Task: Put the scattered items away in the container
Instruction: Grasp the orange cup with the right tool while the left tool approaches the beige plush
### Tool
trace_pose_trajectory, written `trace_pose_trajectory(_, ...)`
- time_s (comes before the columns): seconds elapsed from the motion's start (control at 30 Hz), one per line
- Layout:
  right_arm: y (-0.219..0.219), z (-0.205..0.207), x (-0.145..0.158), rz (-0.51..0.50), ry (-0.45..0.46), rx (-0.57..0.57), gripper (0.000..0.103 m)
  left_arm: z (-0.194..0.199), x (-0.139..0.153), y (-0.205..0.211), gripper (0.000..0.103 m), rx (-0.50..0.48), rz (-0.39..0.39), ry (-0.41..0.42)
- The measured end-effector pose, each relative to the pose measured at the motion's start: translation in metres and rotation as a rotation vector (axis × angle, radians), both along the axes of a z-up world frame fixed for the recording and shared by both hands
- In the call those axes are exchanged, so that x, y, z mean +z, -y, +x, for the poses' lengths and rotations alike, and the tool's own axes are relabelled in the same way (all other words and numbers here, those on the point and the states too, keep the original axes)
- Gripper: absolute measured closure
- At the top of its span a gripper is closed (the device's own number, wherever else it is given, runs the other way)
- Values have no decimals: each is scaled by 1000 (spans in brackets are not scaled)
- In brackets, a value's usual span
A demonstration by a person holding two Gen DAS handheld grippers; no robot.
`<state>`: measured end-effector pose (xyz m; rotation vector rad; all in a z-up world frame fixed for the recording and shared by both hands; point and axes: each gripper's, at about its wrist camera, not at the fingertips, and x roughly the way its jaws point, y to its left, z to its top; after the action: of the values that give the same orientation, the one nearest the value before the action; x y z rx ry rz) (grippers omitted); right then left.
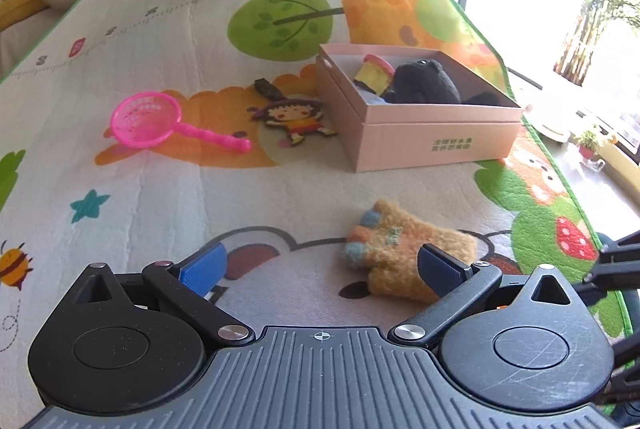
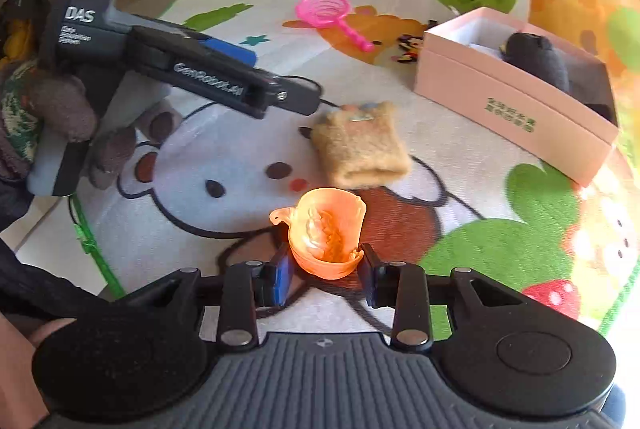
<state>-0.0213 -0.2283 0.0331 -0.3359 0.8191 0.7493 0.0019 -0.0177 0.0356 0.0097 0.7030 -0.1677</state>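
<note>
A cartoon-printed play mat (image 1: 168,165) carries everything, and its green border (image 1: 576,197) runs just past the pink box (image 1: 436,137) on the window side, so little mat is left between the box and that edge. The box stands open-topped, already holding a black plush toy (image 1: 424,81) and a small yellow and pink toy (image 1: 376,71). On its other side lie a flat cartoon-girl figure (image 1: 294,119), just beside the box wall, and a pink toy strainer (image 1: 146,119) farther out, with bare mat all around it.

Between the box and the 2 tools is a broad open stretch of mat. A fuzzy orange mitten (image 1: 404,249) lies there, apart from the box and near the mat's green corner.

The left tongs (image 1: 320,271) stand wide, nothing between the blue pads; they are tilted down toward the mat, with the right-hand pad just in front of the mitten. In the right wrist view the left tool's dark body (image 2: 208,79) reaches in from the left, its tip close beside the mitten (image 2: 360,149).

The right tongs (image 2: 326,271) are narrow and angled down, gripping an orange toy cup (image 2: 326,235) by its lower sides, 1 pad on each side. The cup's mouth faces forward and a small spout shows on its left rim. It sits near the mitten, and the pink box (image 2: 516,113) is well apart, up to the right.
</note>
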Motion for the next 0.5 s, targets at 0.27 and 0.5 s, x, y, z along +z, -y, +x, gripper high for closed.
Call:
trace_pose_trajectory(0.27, 35, 32, -8, -3, 41, -228, 49, 0, -23, 59, 0, -309, 154, -32)
trace_pose_trajectory(0.5, 47, 41, -15, 59, 45, -314, 30, -5, -26, 70, 0, -427, -26, -101)
